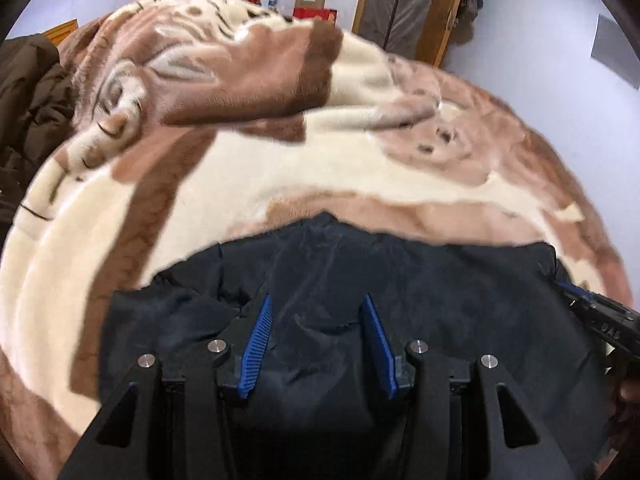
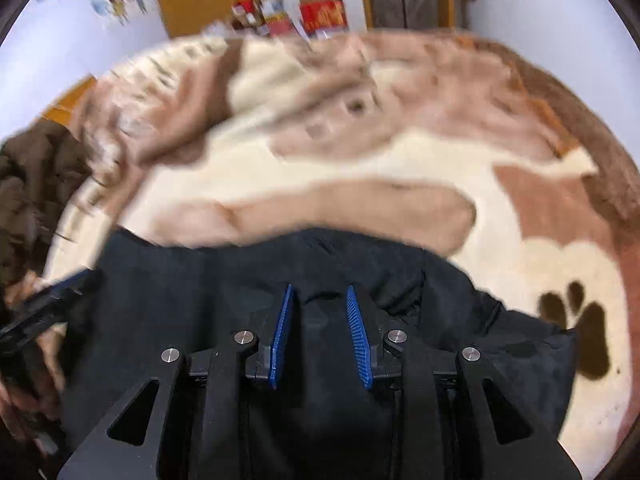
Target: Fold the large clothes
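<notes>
Holding our left tongs [image 1: 318, 312] and right tongs [image 2: 320, 304] over the black garment [image 1: 440, 300], we see both sets of blue pads [image 1: 258, 340] parted, the fabric below them ungripped. That garment lies spread on the near part of a cream-and-brown blanket [image 1: 280, 168] covering the bed. Farther left sits a brown coat [image 1: 28, 100]; beyond, red boxes [image 2: 322, 14] stand against the wall.

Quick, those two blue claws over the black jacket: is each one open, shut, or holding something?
Left gripper: jaws apart over the black jacket; no grip visible, so open.
Right gripper: jaws apart, narrower gap, jacket fabric between them; whether it pinches cannot be told.
</notes>
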Demonstrator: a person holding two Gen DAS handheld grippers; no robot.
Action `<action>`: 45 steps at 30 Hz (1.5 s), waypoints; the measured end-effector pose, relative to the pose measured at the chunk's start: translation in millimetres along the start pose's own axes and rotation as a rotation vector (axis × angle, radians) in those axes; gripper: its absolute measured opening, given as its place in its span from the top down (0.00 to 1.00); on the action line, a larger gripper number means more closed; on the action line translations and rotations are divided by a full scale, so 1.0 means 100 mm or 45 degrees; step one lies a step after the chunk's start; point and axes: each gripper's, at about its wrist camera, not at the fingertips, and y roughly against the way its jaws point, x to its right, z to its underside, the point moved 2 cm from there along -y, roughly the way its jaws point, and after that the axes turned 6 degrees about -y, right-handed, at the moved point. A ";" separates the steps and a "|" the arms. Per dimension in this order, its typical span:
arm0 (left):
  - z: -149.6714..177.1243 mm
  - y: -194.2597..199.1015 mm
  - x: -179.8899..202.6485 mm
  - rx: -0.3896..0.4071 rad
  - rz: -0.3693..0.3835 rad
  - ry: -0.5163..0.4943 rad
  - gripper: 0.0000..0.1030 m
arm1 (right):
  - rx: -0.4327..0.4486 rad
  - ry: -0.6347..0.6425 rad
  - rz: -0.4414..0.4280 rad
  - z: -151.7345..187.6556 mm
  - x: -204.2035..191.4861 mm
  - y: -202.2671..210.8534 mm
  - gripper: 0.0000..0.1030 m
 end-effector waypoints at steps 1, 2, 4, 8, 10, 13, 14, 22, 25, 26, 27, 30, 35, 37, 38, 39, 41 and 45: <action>0.07 -0.07 0.01 0.002 0.004 -0.004 0.52 | 0.000 -0.018 0.006 0.08 0.09 -0.08 0.72; 0.13 -0.10 0.02 0.017 0.002 -0.008 0.52 | 0.031 -0.051 -0.029 0.15 0.18 -0.11 0.72; 0.22 -0.10 0.06 0.066 -0.017 -0.027 0.52 | 0.063 -0.072 -0.058 0.22 0.25 -0.10 0.72; 0.15 -0.01 0.04 0.025 -0.014 -0.016 0.53 | 0.028 -0.045 0.008 0.15 0.18 -0.03 0.72; 0.11 0.23 0.03 0.045 0.021 0.005 0.53 | 0.067 -0.036 0.018 0.09 0.11 0.26 0.72; 0.15 0.70 0.10 0.152 0.083 0.006 0.53 | 0.209 -0.019 -0.092 0.14 -0.05 0.77 0.70; 0.21 0.83 0.14 0.177 0.113 -0.003 0.53 | 0.240 -0.011 -0.147 0.21 -0.12 0.94 0.70; 0.74 0.50 0.40 0.011 0.182 -0.045 0.53 | 0.043 0.112 -0.192 0.82 -0.40 0.52 0.71; 0.73 0.42 0.43 -0.003 0.166 -0.043 0.53 | 0.038 0.137 -0.171 0.82 -0.35 0.37 0.72; 0.71 0.43 0.44 -0.014 0.159 -0.044 0.53 | 0.025 0.143 -0.157 0.79 -0.36 0.36 0.72; 0.69 0.46 0.46 -0.025 0.159 -0.044 0.53 | 0.009 0.147 -0.145 0.76 -0.38 0.38 0.72; 0.66 0.75 0.44 -0.008 0.193 -0.015 0.55 | 0.041 0.135 -0.134 0.70 -0.44 0.70 0.71; 0.93 1.24 0.55 0.082 0.293 -0.078 0.55 | 0.146 0.196 -0.223 0.94 -0.41 1.21 0.70; 1.10 1.07 0.66 -0.005 0.271 -0.127 0.55 | 0.087 0.206 -0.188 1.07 -0.39 1.05 0.70; 1.20 0.92 0.69 -0.067 0.250 -0.130 0.55 | 0.029 0.191 -0.156 1.14 -0.35 0.90 0.70; 1.26 0.80 0.69 -0.107 0.238 -0.127 0.55 | -0.004 0.180 -0.147 1.18 -0.31 0.78 0.71; 1.33 0.68 0.73 -0.111 0.202 -0.152 0.55 | -0.036 0.176 -0.144 1.24 -0.26 0.61 0.72; 1.28 0.58 0.78 -0.121 0.153 -0.171 0.55 | -0.046 0.166 -0.120 1.25 -0.25 0.48 0.72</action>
